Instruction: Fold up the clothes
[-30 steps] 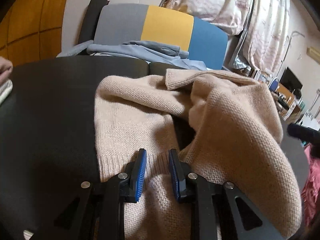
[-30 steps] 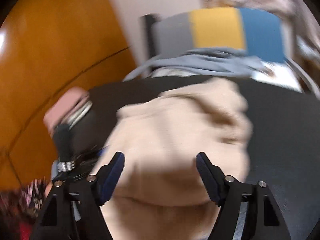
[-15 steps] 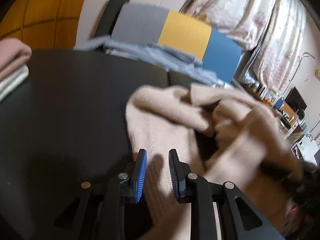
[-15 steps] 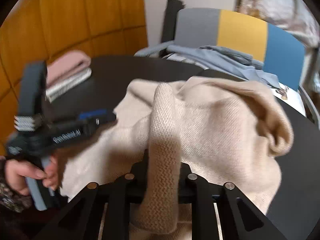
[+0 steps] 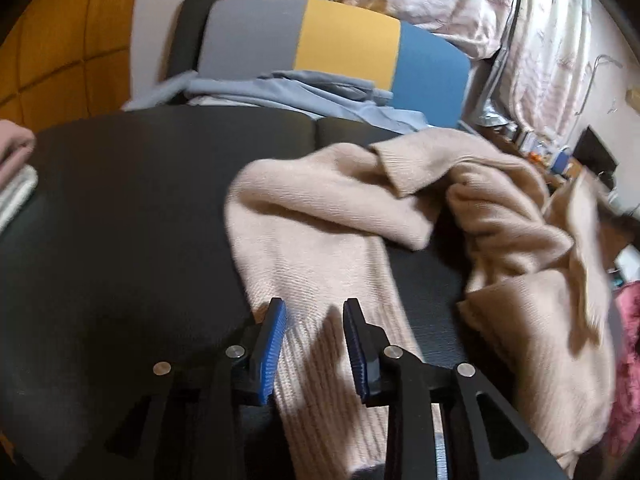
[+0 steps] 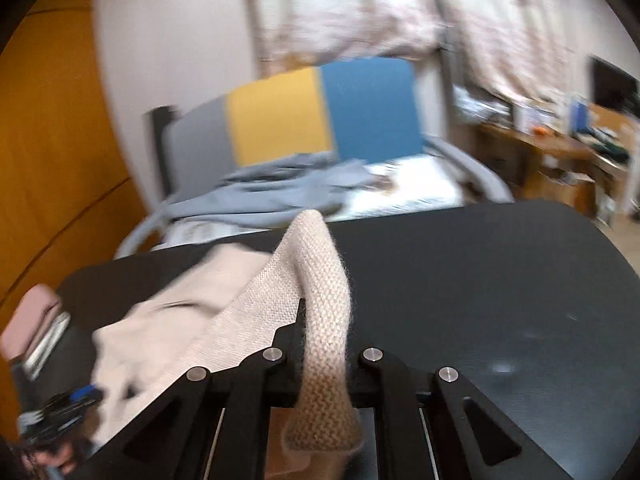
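Now, from my left wrist view, the folded pink and white clothes (image 5: 14,168) sit at the far left edge on the round black table (image 5: 120,208). At bottom centre my left gripper (image 5: 314,320) hangs over the ribbed hem of the beige knitted sweater (image 5: 320,216), its blue-padded jaws opening, knit lying under the gap and neither pad pressing it. The sweater spreads crumpled toward the right. Upper centre stands a grey, yellow and blue chair (image 5: 344,52) draped with pale blue cloth (image 5: 304,92). From my right wrist view, my right gripper (image 6: 324,320) is clenched on a fold of the sweater at bottom centre.
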`<state>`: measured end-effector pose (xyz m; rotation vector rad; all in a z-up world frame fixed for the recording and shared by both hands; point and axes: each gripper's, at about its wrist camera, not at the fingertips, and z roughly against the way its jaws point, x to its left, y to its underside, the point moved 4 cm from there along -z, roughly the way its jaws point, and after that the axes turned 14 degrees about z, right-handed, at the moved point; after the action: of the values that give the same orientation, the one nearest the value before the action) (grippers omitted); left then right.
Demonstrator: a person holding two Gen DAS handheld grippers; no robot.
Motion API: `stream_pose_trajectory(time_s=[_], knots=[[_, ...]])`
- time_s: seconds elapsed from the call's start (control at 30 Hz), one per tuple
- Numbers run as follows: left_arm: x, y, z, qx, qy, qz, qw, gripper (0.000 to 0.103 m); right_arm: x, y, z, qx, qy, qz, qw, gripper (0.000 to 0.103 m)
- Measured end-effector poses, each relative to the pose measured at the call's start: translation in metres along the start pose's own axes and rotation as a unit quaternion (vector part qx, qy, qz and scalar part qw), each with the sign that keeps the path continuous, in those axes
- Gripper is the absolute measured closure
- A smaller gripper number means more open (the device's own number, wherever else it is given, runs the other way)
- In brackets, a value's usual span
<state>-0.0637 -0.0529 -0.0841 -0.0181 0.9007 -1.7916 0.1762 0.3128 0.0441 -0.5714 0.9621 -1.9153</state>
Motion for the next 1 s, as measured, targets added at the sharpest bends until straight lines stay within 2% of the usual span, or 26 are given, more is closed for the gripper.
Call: stream_pose_trajectory(time_s=[0.1, 0.2, 0.27, 0.3, 0.33, 0.37, 0.4, 0.43, 0.47, 0.5, 0.57, 0.63, 0.7, 0.73, 0.77, 0.83, 0.87, 0.93, 1.0], knots=[[-0.009, -0.003, -0.004, 0.019, 0.023, 0.032, 0.999, 0.075, -0.047, 0.033, -0.042, 0.072, 0.053, -0.029, 0.996, 0.092], [-0.026, -0.006, 0.001, 0.025, 0.063, 0.047, 0.9966, 0.075, -0.069, 0.07, -0.072, 0.162, 0.052, -0.048, 0.984, 0.084], [-0.04, -0.007, 0.006, 0.016, 0.078, 0.028, 0.9964, 0.074, -0.073, 0.069, -0.054, 0.131, 0.069, -0.059, 0.987, 0.061], [-0.048, -0.006, 0.007, 0.01, 0.078, 0.013, 0.9968, 0.073, -0.072, 0.063, -0.037, 0.101, 0.083, -0.06, 0.99, 0.058], [-0.057, -0.006, 0.006, 0.003, 0.071, -0.013, 0.9974, 0.073, -0.07, 0.057, -0.019, 0.069, 0.096, -0.061, 0.991, 0.048], [-0.063, -0.005, 0.005, -0.004, 0.059, -0.038, 0.9976, 0.073, -0.065, 0.05, 0.001, 0.028, 0.101, -0.059, 0.993, 0.035], [-0.067, -0.006, 0.001, -0.015, 0.034, -0.067, 0.9971, 0.073, -0.053, 0.043, 0.016, -0.007, 0.088, -0.054, 0.995, 0.029], [-0.072, -0.007, -0.003, -0.027, 0.006, -0.097, 0.9949, 0.073, -0.039, 0.036, 0.021, -0.018, 0.062, -0.044, 0.997, 0.023], [-0.072, -0.009, -0.007, -0.043, -0.029, -0.12, 0.9914, 0.073, -0.024, 0.032, 0.021, -0.022, 0.041, -0.029, 0.999, 0.023], [-0.069, -0.01, -0.011, -0.055, -0.06, -0.135, 0.9876, 0.073, -0.007, 0.032, 0.011, -0.009, 0.031, -0.001, 0.999, 0.023], [-0.058, -0.012, -0.024, -0.053, -0.117, -0.151, 0.9802, 0.073, 0.028, 0.03, -0.008, 0.016, 0.009, 0.053, 0.998, 0.023], [-0.045, -0.01, -0.034, -0.048, -0.149, -0.159, 0.9747, 0.073, 0.059, 0.029, -0.029, 0.037, -0.006, 0.106, 0.994, 0.023], [-0.038, -0.008, -0.041, -0.045, -0.168, -0.166, 0.9706, 0.071, 0.074, 0.019, -0.058, 0.041, 0.009, 0.151, 0.988, 0.023], [-0.039, -0.007, -0.041, -0.045, -0.17, -0.17, 0.9698, 0.071, 0.08, 0.014, -0.076, 0.051, 0.012, 0.173, 0.984, 0.023], [-0.039, -0.006, -0.041, -0.046, -0.172, -0.173, 0.9685, 0.071, 0.084, 0.012, -0.099, 0.077, 0.007, 0.193, 0.978, 0.04], [-0.04, -0.004, -0.041, -0.051, -0.179, -0.181, 0.9657, 0.071, 0.087, 0.007, -0.135, 0.124, -0.022, 0.216, 0.968, 0.095], [-0.04, -0.003, -0.041, -0.054, -0.182, -0.185, 0.9642, 0.071, 0.085, 0.001, -0.146, 0.13, -0.033, 0.211, 0.968, 0.096], [-0.04, -0.002, -0.041, -0.058, -0.186, -0.19, 0.9622, 0.071, 0.071, -0.013, -0.155, 0.114, -0.041, 0.183, 0.976, 0.096], [-0.037, -0.003, -0.04, -0.057, -0.18, -0.186, 0.9642, 0.071, 0.051, -0.027, -0.161, 0.103, -0.039, 0.135, 0.985, 0.096]])
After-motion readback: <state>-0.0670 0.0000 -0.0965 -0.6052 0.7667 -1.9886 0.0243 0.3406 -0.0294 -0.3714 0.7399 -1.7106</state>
